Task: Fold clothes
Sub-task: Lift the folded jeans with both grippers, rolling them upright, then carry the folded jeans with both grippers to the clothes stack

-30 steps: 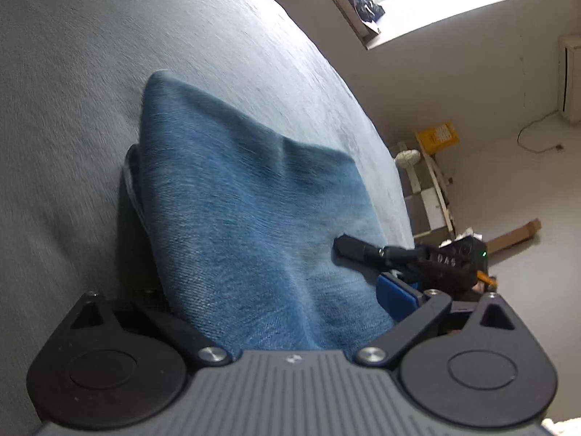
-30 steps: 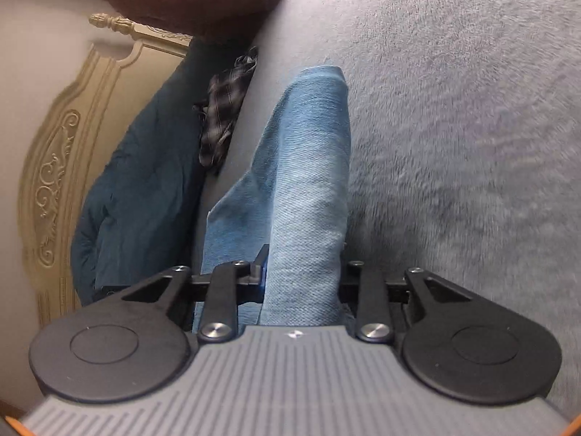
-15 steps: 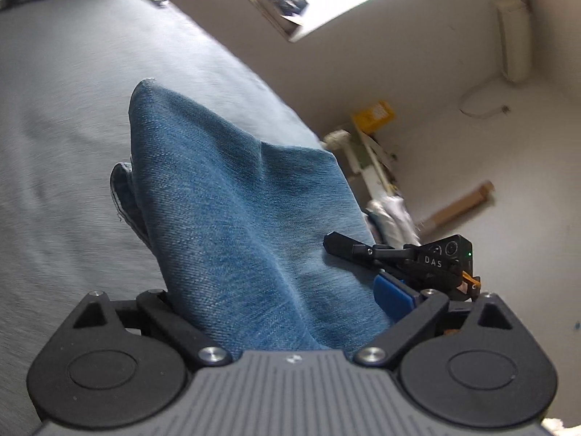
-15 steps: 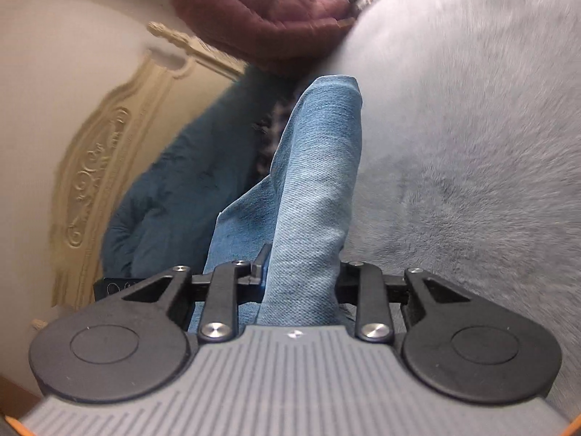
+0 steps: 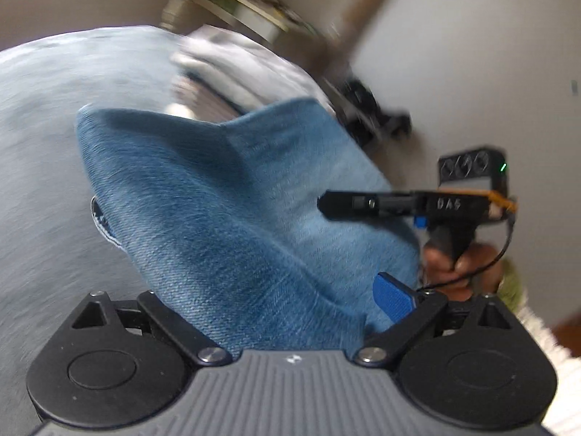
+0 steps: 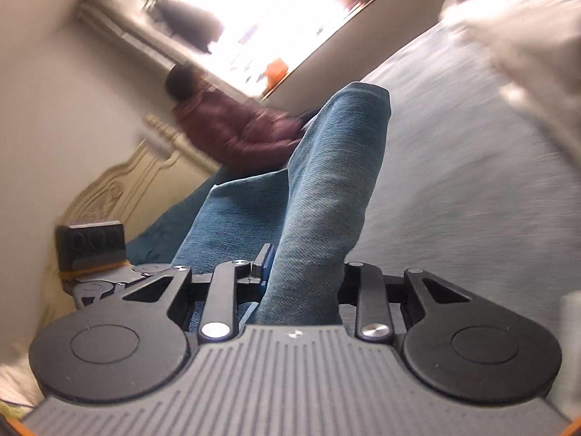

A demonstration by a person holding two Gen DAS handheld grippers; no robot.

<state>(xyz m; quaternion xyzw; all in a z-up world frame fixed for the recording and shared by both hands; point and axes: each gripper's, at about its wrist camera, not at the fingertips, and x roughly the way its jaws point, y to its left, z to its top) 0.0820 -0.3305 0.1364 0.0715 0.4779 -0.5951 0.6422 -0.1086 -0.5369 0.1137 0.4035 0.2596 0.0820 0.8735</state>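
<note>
Jeans (image 5: 236, 218), folded blue denim, bunch thickly between both grippers.

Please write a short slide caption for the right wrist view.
Right gripper clamps folded blue denim above the grey bed.

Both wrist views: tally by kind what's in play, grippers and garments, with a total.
Grippers: 2, the left gripper and the right gripper, each shut on denim.
Blue denim garment: 1, the jeans, held up between both over the grey bedspread.
Maroon jacket: 1, the jacket by the headboard.
Total: 4
</note>
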